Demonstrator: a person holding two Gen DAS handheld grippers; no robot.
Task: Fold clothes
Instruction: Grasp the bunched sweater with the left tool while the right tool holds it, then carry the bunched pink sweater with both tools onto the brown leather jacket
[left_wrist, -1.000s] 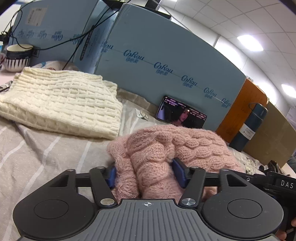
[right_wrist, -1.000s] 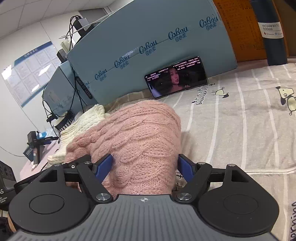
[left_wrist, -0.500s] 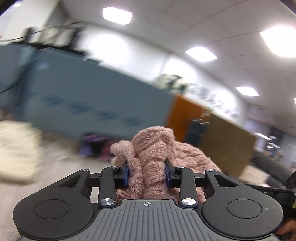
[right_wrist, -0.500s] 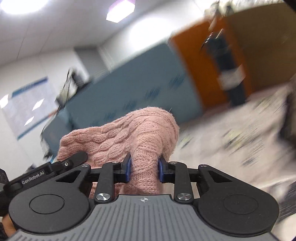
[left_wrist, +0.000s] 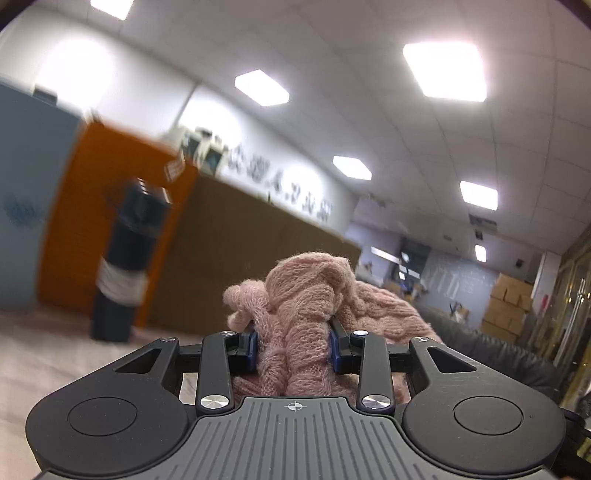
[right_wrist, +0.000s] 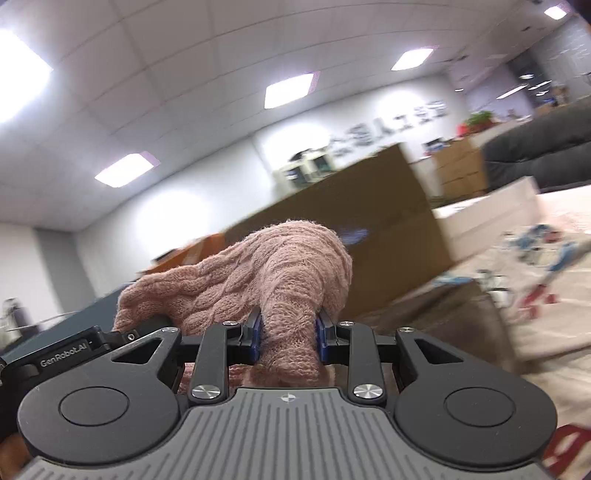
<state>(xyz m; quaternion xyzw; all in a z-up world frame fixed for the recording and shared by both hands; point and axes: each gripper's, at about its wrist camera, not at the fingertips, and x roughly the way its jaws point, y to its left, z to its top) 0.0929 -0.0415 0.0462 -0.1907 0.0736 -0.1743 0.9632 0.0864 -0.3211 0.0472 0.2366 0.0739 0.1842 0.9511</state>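
Clamping a thick bunch of pink cable-knit sweater (left_wrist: 306, 314), the left gripper (left_wrist: 293, 343) has its two blue-padded fingers (left_wrist: 252, 345) drawn in close, with only the squeezed wool between them. Knit bulges up above the pads toward 12 o'clock and spreads away toward 2 o'clock. Blurred at 9 o'clock in the left wrist view stands a dark flask (left_wrist: 127, 266) with a pale label band, in front of an orange panel (left_wrist: 110, 221); a brown partition (left_wrist: 251, 269) runs off to the right of it, and stacked cardboard boxes (left_wrist: 508, 306) sit at 3 o'clock.

In the right wrist view, the right gripper (right_wrist: 289, 339) pinches the same sweater (right_wrist: 280, 280) just as narrowly, its fingers (right_wrist: 255, 338) pressed into a rolled fold of knit. More of the garment trails toward 9 o'clock, where it meets a black gripper body printed "GenRobot.AI" (right_wrist: 62, 356). A pale printed cloth (right_wrist: 546, 295) lies blurred at 3 o'clock.
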